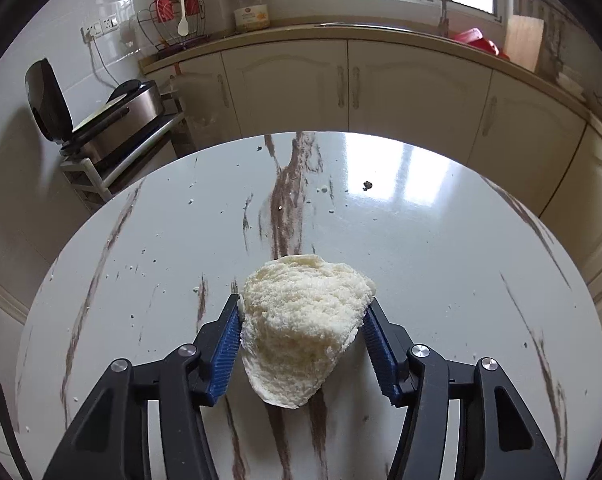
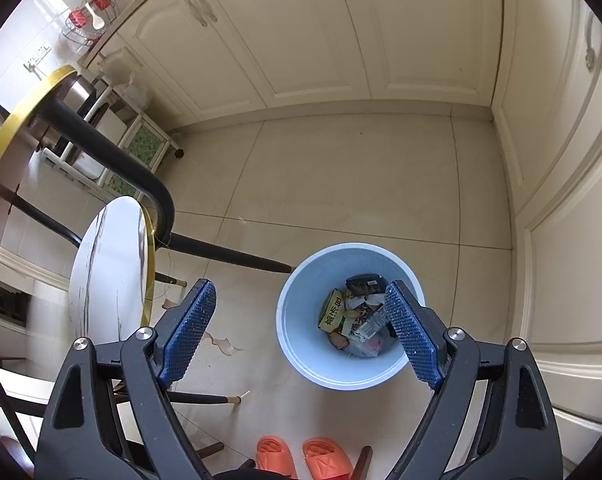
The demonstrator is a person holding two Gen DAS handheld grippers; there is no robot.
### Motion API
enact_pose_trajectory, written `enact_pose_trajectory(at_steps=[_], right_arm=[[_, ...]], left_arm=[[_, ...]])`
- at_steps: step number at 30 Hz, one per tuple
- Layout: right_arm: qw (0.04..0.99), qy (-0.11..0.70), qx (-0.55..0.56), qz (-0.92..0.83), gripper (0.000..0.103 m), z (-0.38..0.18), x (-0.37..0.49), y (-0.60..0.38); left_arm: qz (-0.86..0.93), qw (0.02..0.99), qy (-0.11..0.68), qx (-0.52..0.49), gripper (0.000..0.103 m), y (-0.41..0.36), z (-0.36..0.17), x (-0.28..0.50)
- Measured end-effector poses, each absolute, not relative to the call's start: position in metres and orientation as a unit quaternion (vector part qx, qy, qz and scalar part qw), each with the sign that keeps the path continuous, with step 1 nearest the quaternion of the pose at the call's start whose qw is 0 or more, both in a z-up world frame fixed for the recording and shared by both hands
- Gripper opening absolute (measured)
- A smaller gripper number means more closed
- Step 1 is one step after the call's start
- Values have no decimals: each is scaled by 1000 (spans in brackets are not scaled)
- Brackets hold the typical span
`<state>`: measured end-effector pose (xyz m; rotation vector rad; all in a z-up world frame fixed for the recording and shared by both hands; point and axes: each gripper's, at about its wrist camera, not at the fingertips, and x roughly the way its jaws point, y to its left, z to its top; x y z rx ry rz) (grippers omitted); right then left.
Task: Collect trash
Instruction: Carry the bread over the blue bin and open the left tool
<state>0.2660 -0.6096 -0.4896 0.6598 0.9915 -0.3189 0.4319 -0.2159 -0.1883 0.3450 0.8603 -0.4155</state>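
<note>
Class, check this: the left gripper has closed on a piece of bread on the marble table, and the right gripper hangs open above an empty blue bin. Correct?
Not quite. The blue bin is not empty: the right wrist view shows wrappers inside it. The rest stands.

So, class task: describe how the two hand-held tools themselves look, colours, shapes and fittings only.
Both match. The left tool and right tool have black angular linkage arms with triangular cut-outs and round silver pivot bolts. Each finger carries a long blue pad with a ribbed or studded face. No cables, markings or sleeves show.
</note>
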Motion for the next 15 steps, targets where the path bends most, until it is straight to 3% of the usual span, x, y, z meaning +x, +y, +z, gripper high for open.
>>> enact_pose_trajectory(at_steps=[7,15], right_arm=[[801,468,336,-165,85,-524,239,-630],[773,469,387,-178,85,-575,199,-666]], left_arm=[[-251,880,364,172,52,-235,-154,346],[-388,844,345,133,52,-321,-129,213]])
